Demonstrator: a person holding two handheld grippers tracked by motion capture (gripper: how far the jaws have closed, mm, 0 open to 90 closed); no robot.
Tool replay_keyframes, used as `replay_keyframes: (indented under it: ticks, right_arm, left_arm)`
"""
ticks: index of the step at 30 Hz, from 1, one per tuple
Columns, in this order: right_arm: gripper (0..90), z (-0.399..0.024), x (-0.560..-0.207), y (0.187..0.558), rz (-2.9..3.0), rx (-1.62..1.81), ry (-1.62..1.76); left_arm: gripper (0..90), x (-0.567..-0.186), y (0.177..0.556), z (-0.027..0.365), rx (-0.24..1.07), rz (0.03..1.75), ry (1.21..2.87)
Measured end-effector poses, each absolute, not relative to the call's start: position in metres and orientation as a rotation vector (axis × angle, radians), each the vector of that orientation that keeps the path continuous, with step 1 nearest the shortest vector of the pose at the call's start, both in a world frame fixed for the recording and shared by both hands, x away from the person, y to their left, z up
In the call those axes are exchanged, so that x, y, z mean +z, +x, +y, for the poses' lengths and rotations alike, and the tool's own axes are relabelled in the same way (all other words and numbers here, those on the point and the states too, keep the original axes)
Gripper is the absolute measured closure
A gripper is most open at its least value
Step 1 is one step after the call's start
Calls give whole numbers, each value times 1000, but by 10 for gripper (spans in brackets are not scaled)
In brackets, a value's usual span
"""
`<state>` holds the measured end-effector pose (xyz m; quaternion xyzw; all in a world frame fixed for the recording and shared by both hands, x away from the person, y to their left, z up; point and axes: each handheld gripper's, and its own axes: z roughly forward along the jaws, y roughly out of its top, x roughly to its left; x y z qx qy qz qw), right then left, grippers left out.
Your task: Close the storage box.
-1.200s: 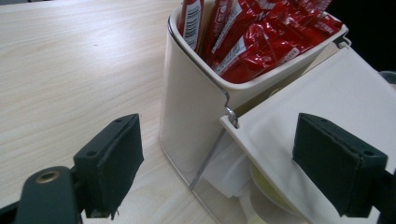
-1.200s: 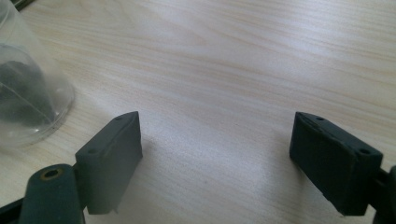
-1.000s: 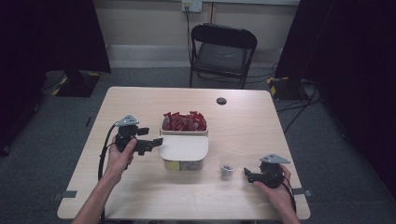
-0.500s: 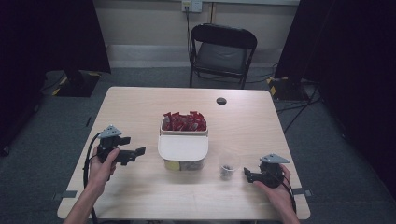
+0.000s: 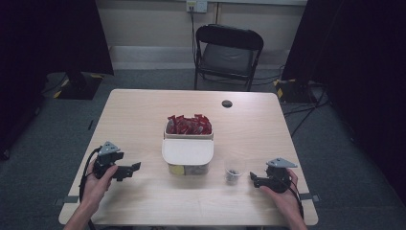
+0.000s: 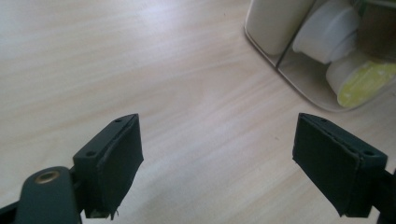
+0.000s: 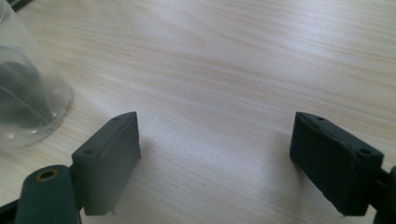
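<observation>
Moved: left tongs [image 5: 135, 167], from the cream lidded plastic box [image 5: 187, 152] to bare pale-wood worktop [image 5: 143, 115], wide, empty. Right tongs [image 5: 252, 178]: wide, empty, beside clear plastic cup [image 5: 234, 170]. Advice: approach the cup level, squeeze gently.

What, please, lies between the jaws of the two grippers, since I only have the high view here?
Observer: Nothing; the left gripper stands open over bare wooden table.
Operator: And the right one?
Observer: The right gripper is open too, with the clear plastic cup off to its left, outside the jaws.
Operator: What is inside the cream rectangular container under its lid?
Observer: Through the clear side wall of the container, small white pods show, one with a yellow end.
</observation>
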<state>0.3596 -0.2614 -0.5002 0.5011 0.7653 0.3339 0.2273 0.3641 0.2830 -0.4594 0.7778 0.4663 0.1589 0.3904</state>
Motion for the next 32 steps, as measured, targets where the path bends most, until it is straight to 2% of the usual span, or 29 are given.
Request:
replay_keyframes:
  ticks: [8,14,18,19,32]
  right_arm:
    - [158,-261,-500,360,2108,920,1381]
    - [158,-262,-500,359,2110,920,1380]
    - [158,-262,-500,359,2114,922,1373]
    - [158,-262,-500,359,2114,922,1374]
    - [142,-263,-500,358,2103,916,1388]
  left_arm:
    - [157,-482,363,285,394,1226,2022]
    - [157,-496,365,281,441,1231,2065]
    - [150,-500,362,281,516,1182,2088]
    - [141,-502,361,281,521,1185,2049]
    - [125,-502,361,280,522,1190,2051]
